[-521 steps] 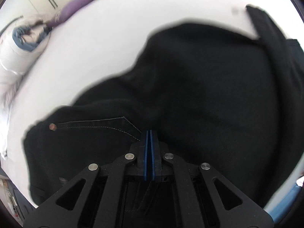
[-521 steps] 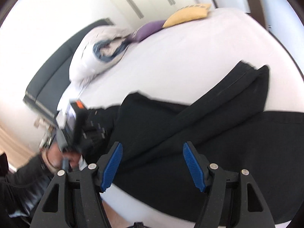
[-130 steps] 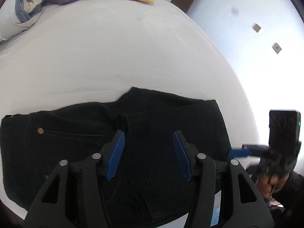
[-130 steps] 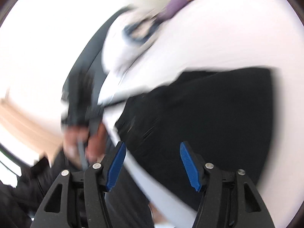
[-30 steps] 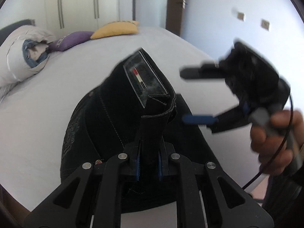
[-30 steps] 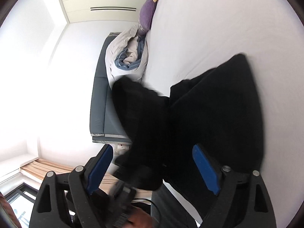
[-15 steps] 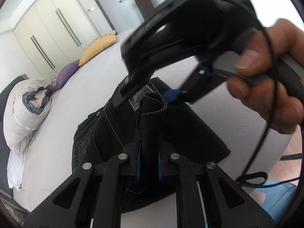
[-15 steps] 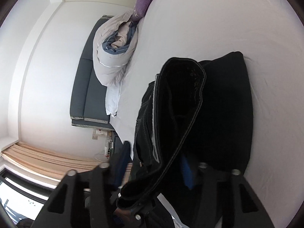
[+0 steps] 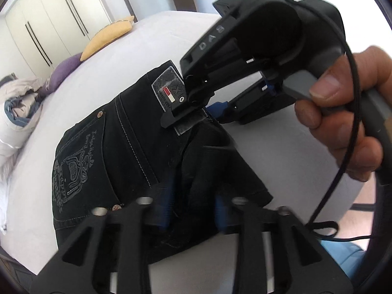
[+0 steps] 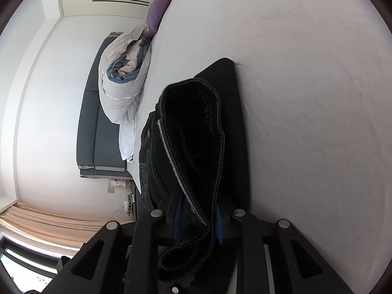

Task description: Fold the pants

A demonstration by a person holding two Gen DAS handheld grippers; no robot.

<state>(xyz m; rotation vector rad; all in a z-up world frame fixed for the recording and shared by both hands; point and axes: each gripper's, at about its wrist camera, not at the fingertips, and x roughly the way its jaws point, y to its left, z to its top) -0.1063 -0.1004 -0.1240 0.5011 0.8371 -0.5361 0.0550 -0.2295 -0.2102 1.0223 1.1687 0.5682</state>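
Observation:
The black pants [image 9: 117, 152] lie folded on the white bed [image 9: 171, 29], with the waistband end lifted. A back pocket with embroidery and a waist patch face up. My left gripper [image 9: 192, 208] has its blue pads a little apart with the pants' fabric between them, blurred. My right gripper [image 9: 196, 112] comes in from the right, held by a hand, and clamps the waistband at the patch. In the right wrist view my right gripper [image 10: 198, 220] is shut on the thick waistband [image 10: 196, 132], which loops up in front of the camera.
A yellow cushion [image 9: 107, 36] and a purple cushion [image 9: 66, 67] lie at the bed's far end. A rolled duvet [image 10: 122, 83] sits by the dark headboard [image 10: 90, 127]. Wardrobe doors [image 9: 49, 24] stand behind. The bed's near edge runs just below the pants.
My right gripper has closed on the waistband. My left gripper's pads have spread from a tight grip to a small gap. The lifted waistband has sunk lower toward the bed.

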